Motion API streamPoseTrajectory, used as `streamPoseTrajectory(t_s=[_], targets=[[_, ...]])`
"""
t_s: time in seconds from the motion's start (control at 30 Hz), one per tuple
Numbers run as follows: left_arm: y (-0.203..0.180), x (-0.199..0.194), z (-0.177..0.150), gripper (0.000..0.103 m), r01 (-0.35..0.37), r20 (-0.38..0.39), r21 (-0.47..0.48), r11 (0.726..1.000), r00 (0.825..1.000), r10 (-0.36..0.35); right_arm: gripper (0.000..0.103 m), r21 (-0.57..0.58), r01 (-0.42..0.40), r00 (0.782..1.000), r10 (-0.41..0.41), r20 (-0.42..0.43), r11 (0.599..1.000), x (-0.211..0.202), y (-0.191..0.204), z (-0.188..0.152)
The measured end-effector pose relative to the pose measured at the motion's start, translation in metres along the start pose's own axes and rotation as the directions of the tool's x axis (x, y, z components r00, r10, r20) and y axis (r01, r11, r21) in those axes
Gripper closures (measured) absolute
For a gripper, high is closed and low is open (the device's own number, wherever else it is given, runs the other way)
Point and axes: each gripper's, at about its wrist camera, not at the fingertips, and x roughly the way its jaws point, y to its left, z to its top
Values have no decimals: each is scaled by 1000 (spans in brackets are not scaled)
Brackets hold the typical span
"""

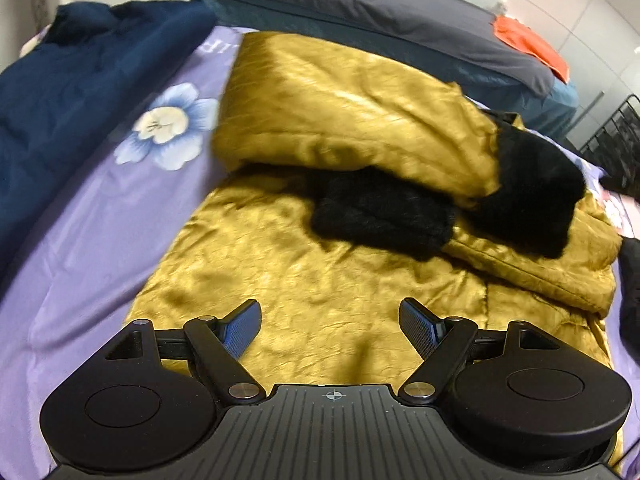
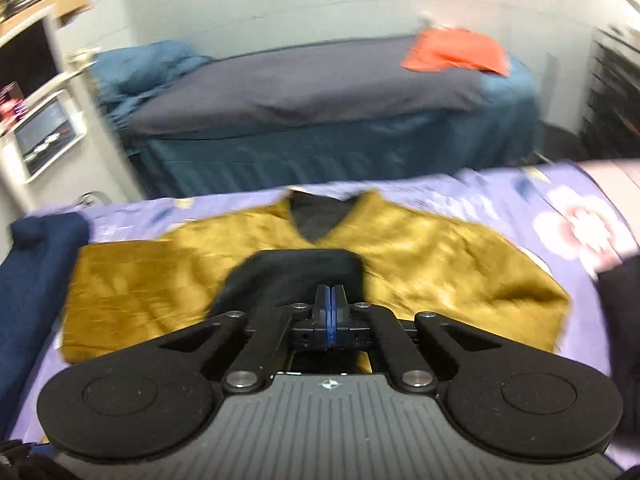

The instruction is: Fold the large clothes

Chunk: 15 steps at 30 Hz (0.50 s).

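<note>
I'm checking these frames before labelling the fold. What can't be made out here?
- Right wrist view: whether the shut right claw pinches the black fur cuff; blur and its own fingers hide the contact.
- Left wrist view: the gold jacket near hem, covered by the open left claw.
- Left wrist view: dark item, cut by the right edge.

Glossy crinkled mustard coat (image 1: 340,264), fuzzy black cuffs (image 1: 384,216)

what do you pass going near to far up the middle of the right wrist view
right tool, shut → black furry cuff → mustard coat with its dark neckline → purple floral sheet → second bed's teal skirt → its grey cover → pale wall
</note>
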Motion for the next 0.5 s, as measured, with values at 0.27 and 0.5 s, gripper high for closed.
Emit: streamPoseTrajectory(t_s=[0.27, 0.5], targets=[[-16, 9, 3, 0, 9, -19, 47, 999, 1000, -8, 52, 208, -69, 992, 90, -93, 976, 4, -44, -16], [-16, 5, 0, 0, 2, -28, 58, 998, 1000, -1, 34, 97, -157, 980, 167, -108, 983, 23, -2, -2]])
